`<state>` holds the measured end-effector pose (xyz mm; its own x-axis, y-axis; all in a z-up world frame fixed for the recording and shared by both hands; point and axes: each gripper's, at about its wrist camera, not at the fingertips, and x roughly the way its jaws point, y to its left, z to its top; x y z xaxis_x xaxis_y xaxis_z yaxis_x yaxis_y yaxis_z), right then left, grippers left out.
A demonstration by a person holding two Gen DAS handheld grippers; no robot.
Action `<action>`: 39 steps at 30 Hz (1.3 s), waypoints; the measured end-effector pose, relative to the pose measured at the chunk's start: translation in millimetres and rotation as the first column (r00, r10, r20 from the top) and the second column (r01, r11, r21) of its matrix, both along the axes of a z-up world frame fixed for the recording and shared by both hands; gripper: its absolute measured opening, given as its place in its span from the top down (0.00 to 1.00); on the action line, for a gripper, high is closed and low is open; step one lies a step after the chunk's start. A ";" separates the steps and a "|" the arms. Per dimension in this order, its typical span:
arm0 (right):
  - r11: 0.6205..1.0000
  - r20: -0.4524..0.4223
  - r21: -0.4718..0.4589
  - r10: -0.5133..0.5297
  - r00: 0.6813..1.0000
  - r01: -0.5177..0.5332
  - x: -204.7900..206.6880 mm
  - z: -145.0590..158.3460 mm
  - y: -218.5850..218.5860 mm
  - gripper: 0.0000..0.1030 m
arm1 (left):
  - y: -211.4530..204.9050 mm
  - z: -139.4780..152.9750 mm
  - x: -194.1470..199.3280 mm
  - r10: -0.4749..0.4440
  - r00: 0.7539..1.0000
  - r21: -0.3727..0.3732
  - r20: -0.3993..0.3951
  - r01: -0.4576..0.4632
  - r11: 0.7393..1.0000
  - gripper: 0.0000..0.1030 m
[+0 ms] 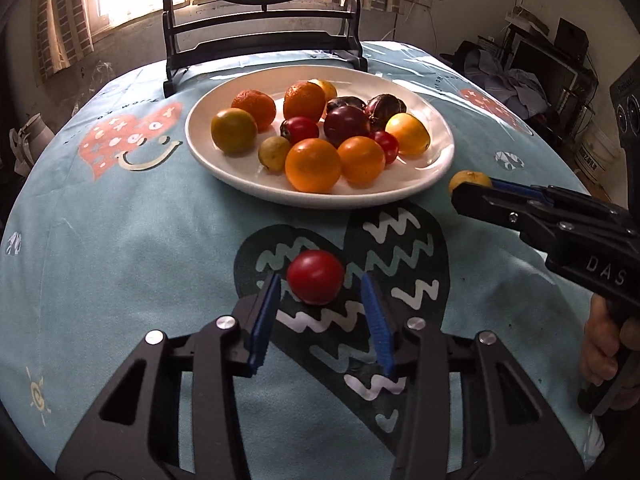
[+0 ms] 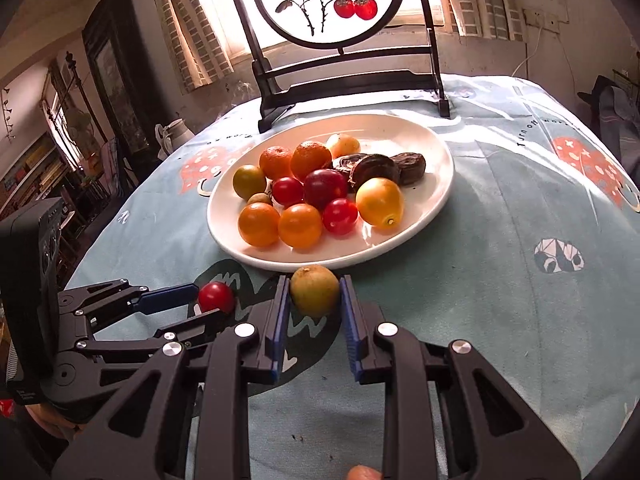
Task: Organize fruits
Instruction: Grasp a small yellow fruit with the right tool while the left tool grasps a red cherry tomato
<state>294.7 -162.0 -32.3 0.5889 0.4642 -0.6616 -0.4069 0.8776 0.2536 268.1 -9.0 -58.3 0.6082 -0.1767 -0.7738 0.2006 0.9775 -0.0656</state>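
A white plate (image 1: pixel 436 168) holds several oranges, red tomatoes, yellow and dark purple fruits; it also shows in the right wrist view (image 2: pixel 436 168). A red tomato (image 1: pixel 315 282) lies on the tablecloth between the blue pads of my left gripper (image 1: pixel 322 294), which is open around it; the tomato also shows in the right wrist view (image 2: pixel 216 297). My right gripper (image 2: pixel 314 294) is shut on a small yellow-green fruit (image 2: pixel 315 289), just in front of the plate's near rim. In the left wrist view the right gripper (image 1: pixel 472 192) and its fruit (image 1: pixel 469 179) are at the right.
A black wooden stand (image 1: pixel 264 32) with a round painted screen stands behind the plate at the table's far edge. The table has a light blue cloth (image 1: pixel 120 240) with heart prints. Furniture and clutter lie beyond the table on both sides.
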 end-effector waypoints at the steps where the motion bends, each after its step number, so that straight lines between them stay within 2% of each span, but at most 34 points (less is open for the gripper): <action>1: 1.000 0.000 0.000 -0.001 1.000 0.001 0.3 0.1 -0.5 0.76 | -1.0 0.1 0.6 -0.003 1.000 0.001 0.006 0.003 1.000 0.58; 6: 1.000 0.010 -0.016 -0.010 1.000 0.010 -0.3 0.8 -0.4 0.76 | -1.5 -2.9 8.0 0.006 1.000 0.001 0.008 -0.006 1.000 0.61; 17: 0.999 0.019 -0.038 -0.022 1.000 0.023 -0.7 -0.3 0.3 0.76 | -6.3 -12.7 11.9 0.034 0.999 0.098 0.017 -0.036 0.995 0.68; 19: 0.999 0.024 -0.042 -0.026 0.999 0.027 -0.8 -0.5 -0.2 0.76 | -3.2 -12.3 12.1 0.039 0.999 0.082 0.015 -0.040 0.996 0.71; 26: 0.997 0.028 -0.063 -0.032 0.999 0.034 -3.6 -3.8 -0.7 0.76 | 2.3 -11.3 6.3 0.054 0.999 0.047 0.005 -0.054 0.997 0.72; 31: 0.997 0.029 -0.075 -0.016 0.999 0.018 -10.4 -4.1 0.7 0.76 | 5.7 -1.8 -9.6 0.054 0.999 -0.022 0.004 -0.054 0.998 0.72; 34: 1.000 0.021 -0.020 0.025 0.999 -0.024 -17.2 2.3 -0.7 0.76 | 8.7 14.2 -16.2 0.018 1.000 -0.085 0.017 -0.017 0.996 0.72; 39: 0.999 0.084 0.025 0.040 0.996 -0.042 -3.3 31.5 -0.3 0.76 | 18.0 58.5 7.4 0.010 0.997 -0.114 0.080 -0.001 0.993 0.72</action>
<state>291.3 -162.3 -0.7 0.6219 0.5060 -0.5977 -0.4632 0.8531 0.2403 275.5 9.1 0.2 0.6690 -0.2577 -0.6972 0.2046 0.9656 -0.1606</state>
